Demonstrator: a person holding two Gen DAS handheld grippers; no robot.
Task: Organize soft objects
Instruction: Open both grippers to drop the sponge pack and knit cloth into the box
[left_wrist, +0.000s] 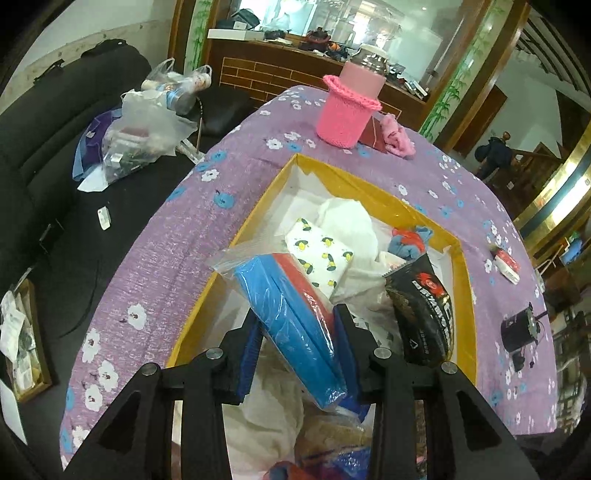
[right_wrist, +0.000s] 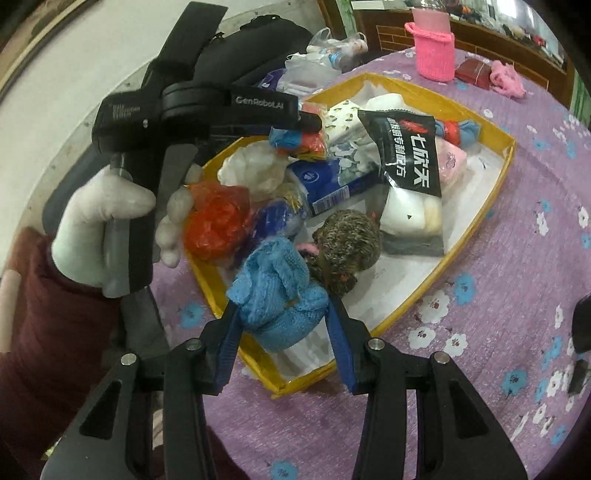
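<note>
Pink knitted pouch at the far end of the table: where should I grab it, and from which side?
Pinch the pink knitted pouch at its flared rolled rim on the near side, coming from above. It stands upright with a cup filling it, so the body won't compress; the red box crowds its right.

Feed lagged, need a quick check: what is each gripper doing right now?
Left gripper: shut on the clear bag of blue and red cloths, over the yellow box.
Right gripper: shut on the blue knitted item.

Both wrist views close above box
</note>
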